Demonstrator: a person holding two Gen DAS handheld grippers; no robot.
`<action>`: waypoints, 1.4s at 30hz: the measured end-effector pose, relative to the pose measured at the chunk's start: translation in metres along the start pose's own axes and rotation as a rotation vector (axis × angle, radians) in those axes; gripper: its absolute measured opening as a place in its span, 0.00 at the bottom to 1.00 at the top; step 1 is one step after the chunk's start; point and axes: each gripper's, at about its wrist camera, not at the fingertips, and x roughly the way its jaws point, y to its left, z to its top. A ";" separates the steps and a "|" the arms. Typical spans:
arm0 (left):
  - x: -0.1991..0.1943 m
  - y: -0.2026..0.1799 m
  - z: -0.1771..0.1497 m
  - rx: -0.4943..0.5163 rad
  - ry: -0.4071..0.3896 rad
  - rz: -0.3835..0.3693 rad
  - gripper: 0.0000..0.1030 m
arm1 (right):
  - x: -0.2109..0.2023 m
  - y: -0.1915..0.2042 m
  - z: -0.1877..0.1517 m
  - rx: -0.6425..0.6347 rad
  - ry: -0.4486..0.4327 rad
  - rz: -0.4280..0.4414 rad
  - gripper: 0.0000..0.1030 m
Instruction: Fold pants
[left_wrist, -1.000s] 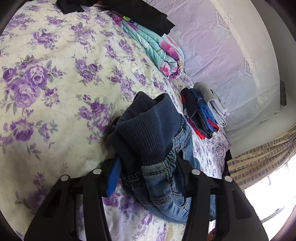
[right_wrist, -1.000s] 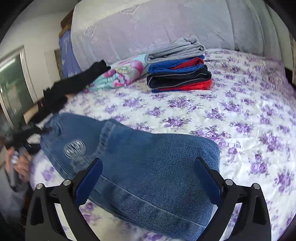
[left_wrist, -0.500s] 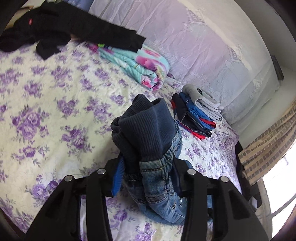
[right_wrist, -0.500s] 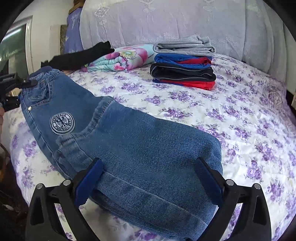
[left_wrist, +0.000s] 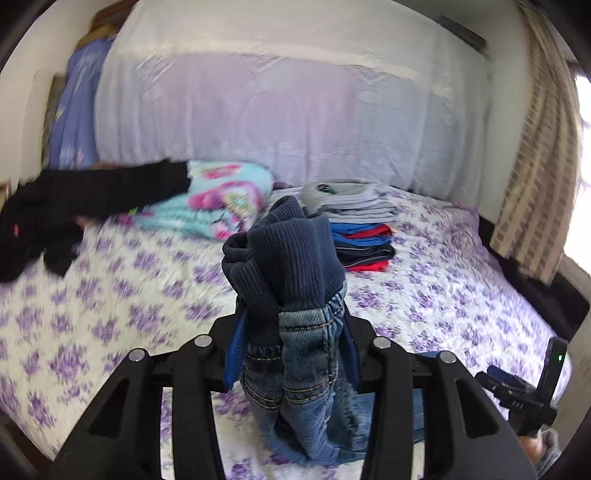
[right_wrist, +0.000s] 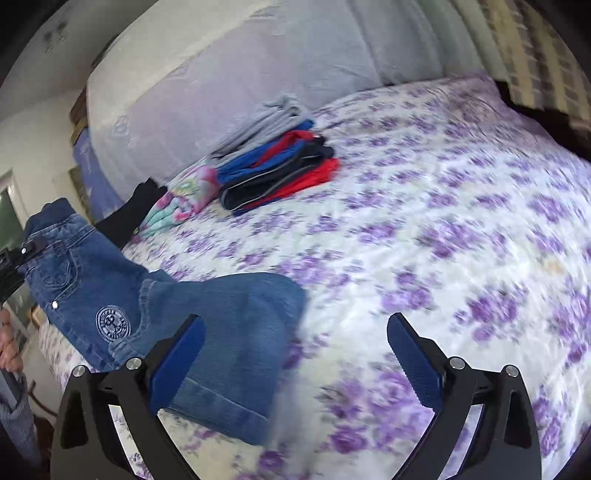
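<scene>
Small blue jeans (left_wrist: 291, 266) with a dark ribbed waistband hang bunched between the pads of my left gripper (left_wrist: 291, 343), which is shut on the waist and held above the bed. In the right wrist view the jeans (right_wrist: 229, 317) stretch from that raised waist at far left, where the left gripper (right_wrist: 22, 254) clamps it, down to the legs lying on the floral bedspread (right_wrist: 443, 206). My right gripper (right_wrist: 295, 325) is open over the bedspread, its left finger just over the jeans' leg end, with nothing between the pads.
A stack of folded clothes (right_wrist: 280, 170) lies near the headboard, beside a folded flowery blanket (left_wrist: 218, 206) and a black garment (left_wrist: 92, 195). A striped curtain (left_wrist: 535, 166) hangs at the right. A hand (right_wrist: 7, 343) shows at the left edge.
My left gripper has risen and rolled upright, lifting the jeans' waist off the bed. My right gripper has slid to the right, so the jeans' legs now lie at its left finger.
</scene>
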 end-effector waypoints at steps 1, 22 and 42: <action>0.001 -0.014 0.002 0.034 -0.005 -0.004 0.40 | -0.001 -0.011 -0.001 0.034 0.002 0.003 0.96; 0.079 -0.152 -0.063 0.316 0.191 -0.227 0.21 | -0.034 -0.072 -0.021 0.194 -0.041 0.014 0.97; 0.098 -0.209 -0.135 0.884 -0.001 0.183 0.58 | -0.029 -0.071 -0.027 0.173 -0.029 0.022 0.97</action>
